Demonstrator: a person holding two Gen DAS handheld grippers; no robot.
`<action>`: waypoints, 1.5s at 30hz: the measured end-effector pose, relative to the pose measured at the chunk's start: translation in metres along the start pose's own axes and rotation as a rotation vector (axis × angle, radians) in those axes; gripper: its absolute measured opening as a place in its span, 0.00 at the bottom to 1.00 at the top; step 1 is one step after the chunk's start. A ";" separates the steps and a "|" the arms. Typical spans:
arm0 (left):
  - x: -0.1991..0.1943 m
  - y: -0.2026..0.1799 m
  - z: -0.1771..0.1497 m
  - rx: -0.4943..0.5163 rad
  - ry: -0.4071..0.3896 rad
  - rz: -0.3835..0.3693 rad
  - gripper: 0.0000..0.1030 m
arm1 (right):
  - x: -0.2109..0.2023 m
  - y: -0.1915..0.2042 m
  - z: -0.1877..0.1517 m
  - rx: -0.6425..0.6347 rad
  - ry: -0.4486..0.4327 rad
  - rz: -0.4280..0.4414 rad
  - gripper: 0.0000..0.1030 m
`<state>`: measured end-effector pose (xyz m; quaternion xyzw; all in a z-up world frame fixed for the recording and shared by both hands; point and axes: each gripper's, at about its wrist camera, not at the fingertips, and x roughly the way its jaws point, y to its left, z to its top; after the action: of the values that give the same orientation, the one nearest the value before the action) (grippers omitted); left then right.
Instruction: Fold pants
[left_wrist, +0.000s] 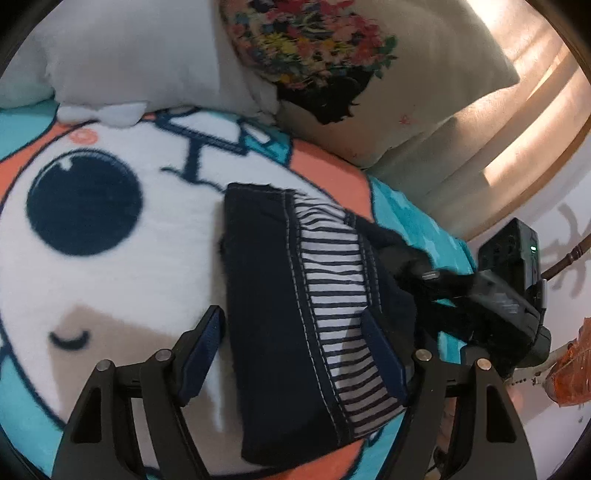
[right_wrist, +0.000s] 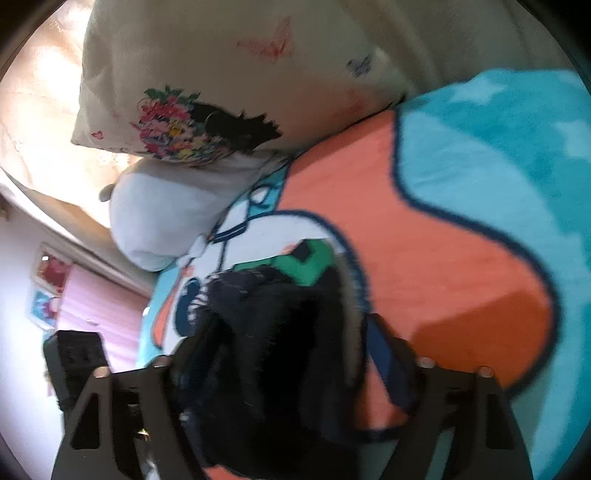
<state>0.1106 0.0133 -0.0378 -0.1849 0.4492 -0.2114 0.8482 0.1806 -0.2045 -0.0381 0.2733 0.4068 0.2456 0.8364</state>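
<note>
The pants (left_wrist: 266, 295) lie folded into a dark navy bundle with a striped inner band, on a cartoon-print blanket (left_wrist: 129, 277). My left gripper (left_wrist: 293, 328) is open and straddles the bundle: its left pad rests just off the cloth edge, its right pad over the stripes. My right gripper (left_wrist: 424, 273) reaches the bundle's far right edge. In the blurred right wrist view, dark pants cloth (right_wrist: 258, 369) bunches up and fills the gap of the right gripper (right_wrist: 288, 332), which is shut on it. Its left finger is hidden by cloth.
A cream pillow with a floral print (left_wrist: 369, 92) and a white pillow (left_wrist: 140, 55) lie at the head of the bed, beyond the pants. A green patch (right_wrist: 310, 262) shows just past the cloth. The blanket (right_wrist: 443, 258) stretches on to the right.
</note>
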 end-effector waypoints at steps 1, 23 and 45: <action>0.000 -0.004 0.001 0.009 0.000 -0.009 0.55 | 0.002 0.002 0.000 0.002 0.010 0.005 0.55; 0.032 -0.015 0.056 0.080 -0.028 0.141 0.52 | 0.024 0.012 0.057 -0.092 -0.050 -0.119 0.60; -0.088 -0.055 -0.043 0.241 -0.406 0.516 0.82 | -0.063 0.041 -0.050 -0.206 -0.262 -0.344 0.75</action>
<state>0.0197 0.0079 0.0273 -0.0023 0.2752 -0.0006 0.9614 0.0978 -0.2016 -0.0030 0.1427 0.3079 0.1022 0.9351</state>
